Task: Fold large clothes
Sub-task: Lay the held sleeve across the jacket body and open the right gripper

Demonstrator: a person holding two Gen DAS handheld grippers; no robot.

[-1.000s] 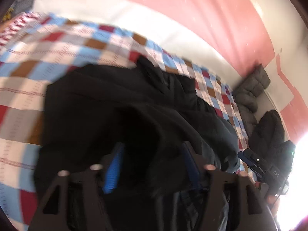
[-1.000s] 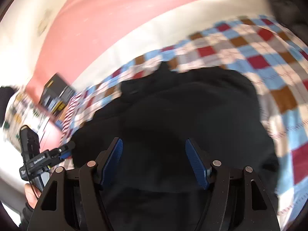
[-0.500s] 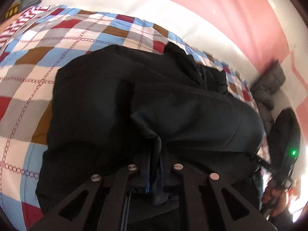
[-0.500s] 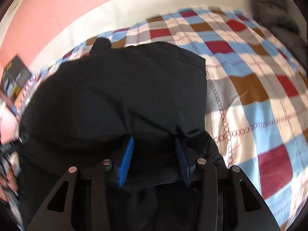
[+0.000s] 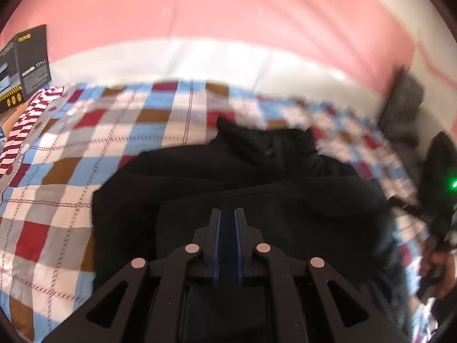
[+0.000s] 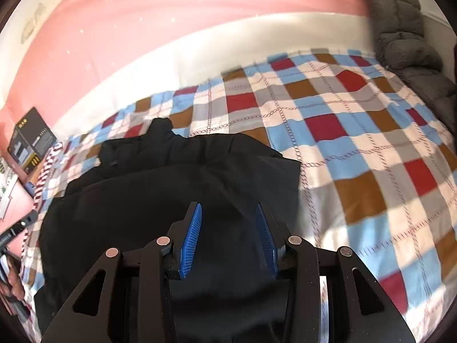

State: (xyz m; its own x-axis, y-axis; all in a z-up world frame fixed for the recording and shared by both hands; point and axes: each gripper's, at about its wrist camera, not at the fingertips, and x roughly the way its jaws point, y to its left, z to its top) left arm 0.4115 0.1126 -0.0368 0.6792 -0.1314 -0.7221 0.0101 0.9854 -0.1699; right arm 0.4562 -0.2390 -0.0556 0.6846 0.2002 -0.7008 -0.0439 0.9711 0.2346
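Left hand-held gripper (image 5: 227, 214) seemingly pinched closed, right hand-held gripper (image 6: 228, 214) parted.

The jacket (image 5: 234, 177) lies on the quilt (image 5: 57, 177), its collar at the far end toward the wall (image 5: 228, 23). A box (image 5: 28, 63) stands at the quilt's far left corner; a pile of clothes (image 6: 405, 37) sits at the far right.

Bright daylight falls across the quilt (image 6: 357, 131), with soft shadows in its folds. The left view is motion-blurred toward the right. Fisheye bends the edges.
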